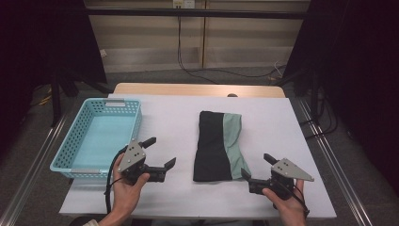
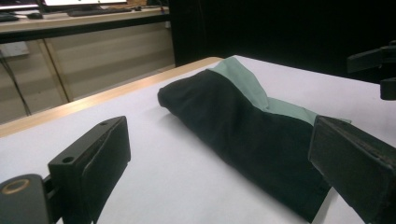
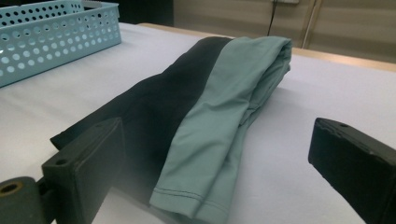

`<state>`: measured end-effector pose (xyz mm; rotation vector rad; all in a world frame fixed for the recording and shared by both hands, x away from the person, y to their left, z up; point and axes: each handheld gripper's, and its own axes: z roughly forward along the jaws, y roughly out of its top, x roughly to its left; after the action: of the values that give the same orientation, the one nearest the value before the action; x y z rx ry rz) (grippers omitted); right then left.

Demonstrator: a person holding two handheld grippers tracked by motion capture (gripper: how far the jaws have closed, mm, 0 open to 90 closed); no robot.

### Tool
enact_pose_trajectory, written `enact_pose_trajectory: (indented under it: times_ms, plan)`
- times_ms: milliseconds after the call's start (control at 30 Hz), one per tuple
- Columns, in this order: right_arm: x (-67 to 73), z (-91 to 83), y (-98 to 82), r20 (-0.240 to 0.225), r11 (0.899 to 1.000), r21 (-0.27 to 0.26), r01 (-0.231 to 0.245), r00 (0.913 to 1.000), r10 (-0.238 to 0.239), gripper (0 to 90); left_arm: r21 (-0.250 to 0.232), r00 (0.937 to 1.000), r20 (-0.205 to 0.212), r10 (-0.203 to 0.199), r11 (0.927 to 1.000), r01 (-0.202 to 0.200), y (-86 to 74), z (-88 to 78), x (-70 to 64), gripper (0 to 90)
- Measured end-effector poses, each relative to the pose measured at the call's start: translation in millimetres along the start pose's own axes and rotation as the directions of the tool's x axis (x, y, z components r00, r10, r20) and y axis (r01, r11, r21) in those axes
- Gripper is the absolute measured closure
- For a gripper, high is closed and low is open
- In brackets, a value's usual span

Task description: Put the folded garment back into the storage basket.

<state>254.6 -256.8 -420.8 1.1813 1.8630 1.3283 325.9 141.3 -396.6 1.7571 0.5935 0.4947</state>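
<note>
**On the white worktop: a folded garment between two released grippers**

At the centre of the high view lies a folded garment (image 1: 219, 146), black on its left part and pale green on its right part. It rests flat on the white worktop (image 1: 174, 122), and nothing touches it.

At the left of the frame stands a light blue basket (image 1: 70, 141) with perforated walls. What can be seen of its floor is bare. Its lower right corner is covered by the left gripper (image 1: 157, 154), so that small part of the inside is hidden.

The left gripper is held in a hand (image 1: 126, 190) at the lower left, just beside the basket. Its jaws stand wide apart and point toward the garment, with nothing between them. In the left gripper view the garment (image 2: 243, 126) lies beyond the jaws, and its near end is cut off by the right jaw.

The right gripper (image 1: 256, 167) is at the lower right, held by the other hand (image 1: 287, 205). Its jaws are also spread and hold nothing; the lower one is near the bottom right corner of the garment. In the right gripper view the left jaw covers the black edge of the garment (image 3: 219, 121), and the basket (image 3: 51, 37) is cut off at the upper left.
</note>
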Motion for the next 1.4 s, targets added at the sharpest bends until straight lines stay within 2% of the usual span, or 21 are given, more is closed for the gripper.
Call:
enact_pose_trajectory:
  times_ms: [100,200,233,300,400,500,533,667,733,800,867,900,967,1000,1100,1133,1233,1267,1300,1333,1400]
  plan:
    - [-0.6,3.8,2.6,-0.005,1.000,0.025,-0.011,0.9999,0.011,3.4,0.002,0.9999,0.006,-0.014,0.9999,0.014,0.9,5.4,1.4,5.3]
    - [-1.1,7.4,4.7,-0.011,0.999,0.051,-0.019,0.9997,0.020,3.9,0.031,0.9997,0.017,-0.019,0.9994,0.018,2.6,13.3,3.9,5.0]
    - [-1.4,8.3,5.4,-0.010,0.997,0.070,-0.028,0.9995,0.029,4.5,0.057,0.9991,0.023,-0.037,0.9977,0.036,2.9,18.4,5.1,4.6]
    - [-3.2,10.4,7.4,-0.029,0.992,0.119,-0.044,0.9984,0.047,5.9,0.054,0.9984,0.024,-0.052,0.9973,0.051,3.4,22.0,5.1,4.3]
    - [-3.6,11.9,8.5,-0.031,0.988,0.150,-0.046,0.9982,0.051,5.8,0.040,0.9982,0.006,-0.060,0.9974,0.059,7.2,32.3,7.9,4.3]
    - [-4.2,13.0,9.9,-0.049,0.986,0.160,-0.051,0.9970,0.060,6.1,0.031,0.9965,0.019,-0.082,0.9962,0.081,9.2,36.7,9.7,4.1]
    - [-4.2,13.2,11.2,-0.055,0.985,0.166,-0.051,0.9966,0.061,6.2,0.037,0.9955,0.037,-0.087,0.9956,0.086,10.4,40.7,11.5,4.1]
    - [-4.8,13.8,13.4,-0.067,0.982,0.183,-0.042,0.9962,0.056,6.3,0.055,0.9952,0.054,-0.081,0.9955,0.078,16.0,52.7,11.6,3.6]
    - [-5.9,16.0,15.5,-0.082,0.977,0.207,-0.042,0.9949,0.060,6.7,0.056,0.9960,0.059,-0.068,0.9964,0.064,19.1,59.1,13.2,3.6]
    - [-7.6,16.5,17.1,-0.089,0.976,0.216,-0.026,0.9949,0.046,6.7,0.060,0.9954,0.059,-0.076,0.9955,0.073,22.1,65.7,14.7,3.6]
    - [-9.3,16.1,19.5,-0.099,0.974,0.222,-0.036,0.9933,0.059,6.7,0.068,0.9955,0.064,-0.070,0.9955,0.066,24.5,72.8,17.7,3.6]
    - [-10.3,15.8,20.5,-0.102,0.974,0.225,-0.040,0.9927,0.065,6.5,0.067,0.9941,0.067,-0.085,0.9945,0.081,25.2,76.3,18.3,3.6]
    - [-11.9,16.1,21.5,-0.110,0.972,0.230,-0.044,0.9914,0.071,6.3,0.077,0.9931,0.076,-0.089,0.9935,0.083,26.4,83.1,20.7,3.6]
    - [-15.7,17.4,23.7,-0.123,0.962,0.270,-0.036,0.9898,0.071,6.1,0.076,0.9923,0.084,-0.091,0.9935,0.084,26.9,86.1,21.7,3.6]
    - [-20.0,19.0,24.2,-0.121,0.961,0.275,-0.041,0.9896,0.077,5.4,0.077,0.9922,0.081,-0.095,0.9931,0.089,28.2,95.4,23.9,3.6]
    - [-21.8,19.8,25.1,-0.114,0.958,0.282,-0.048,0.9899,0.083,5.6,0.073,0.9916,0.089,-0.093,0.9935,0.087,28.6,99.1,25.1,3.6]
    - [-30.3,25.2,30.1,-0.107,0.952,0.301,-0.058,0.9898,0.094,6.4,0.085,0.9940,0.075,-0.080,0.9937,0.073,30.1,108.0,28.5,3.7]
    - [-30.3,25.2,30.1,-0.107,0.952,0.301,-0.058,0.9898,0.094,6.4,0.072,0.9908,0.101,-0.090,0.9939,0.083,29.8,111.5,31.0,3.7]
    - [-33.2,30.5,31.8,-0.113,0.946,0.319,-0.062,0.9883,0.102,6.7,0.051,0.9887,0.102,-0.110,0.9932,0.105,29.9,114.8,34.2,4.0]
    - [-34.5,32.7,31.8,-0.115,0.944,0.325,-0.060,0.9882,0.102,7.2,0.051,0.9887,0.102,-0.110,0.9932,0.105,29.9,114.8,34.2,4.2]
    - [-35.7,36.1,30.9,-0.117,0.941,0.332,-0.061,0.9876,0.105,7.5,0.038,0.9904,0.060,-0.124,0.9918,0.122,29.0,118.3,35.0,3.3]
